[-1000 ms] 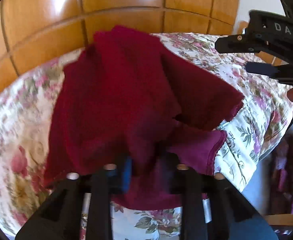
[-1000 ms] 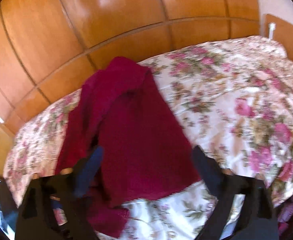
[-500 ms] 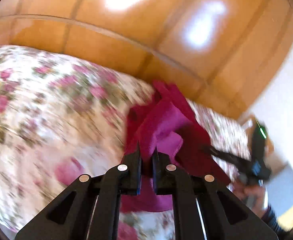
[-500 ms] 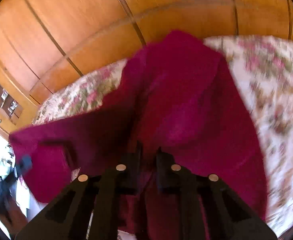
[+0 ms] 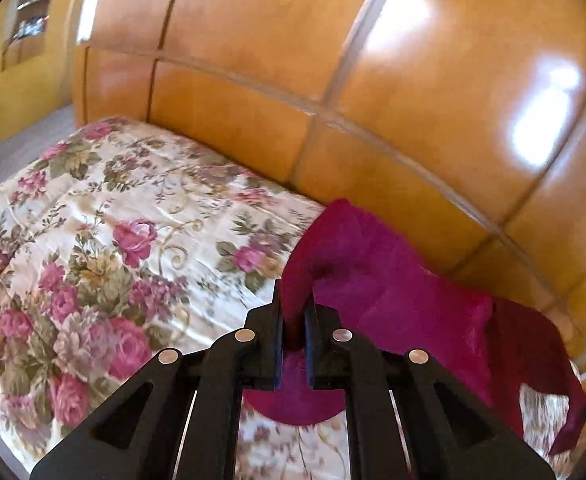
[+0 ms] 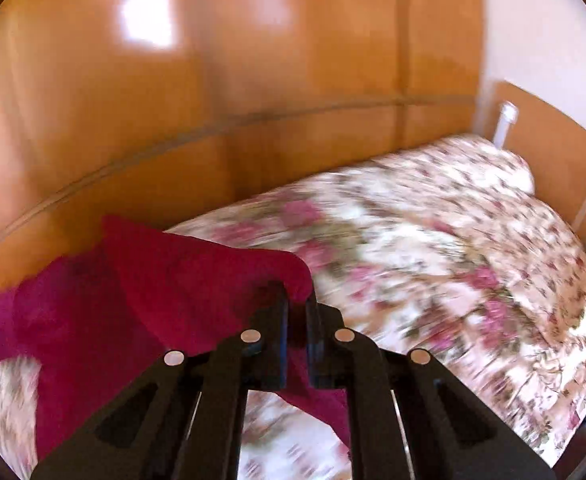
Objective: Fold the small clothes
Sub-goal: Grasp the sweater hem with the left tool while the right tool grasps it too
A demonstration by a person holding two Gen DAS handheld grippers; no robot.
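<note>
A dark red knitted garment (image 5: 393, 292) hangs stretched above a floral bedspread (image 5: 105, 240). My left gripper (image 5: 293, 304) is shut on one edge of it, and the cloth runs off to the right and drapes down. In the right wrist view my right gripper (image 6: 297, 304) is shut on another edge of the same garment (image 6: 141, 292), which spreads to the left. The cloth between the two grippers is lifted off the bed.
A glossy wooden wardrobe (image 5: 333, 80) stands close behind the bed. The wooden headboard (image 6: 553, 148) and pillows under the bedspread (image 6: 493, 168) lie at the right. The right wrist view is motion-blurred.
Both grippers have closed on the garment and lifted it off the bed. They have swung apart, left gripper to the left and right gripper to the right, spreading the cloth between them.
</note>
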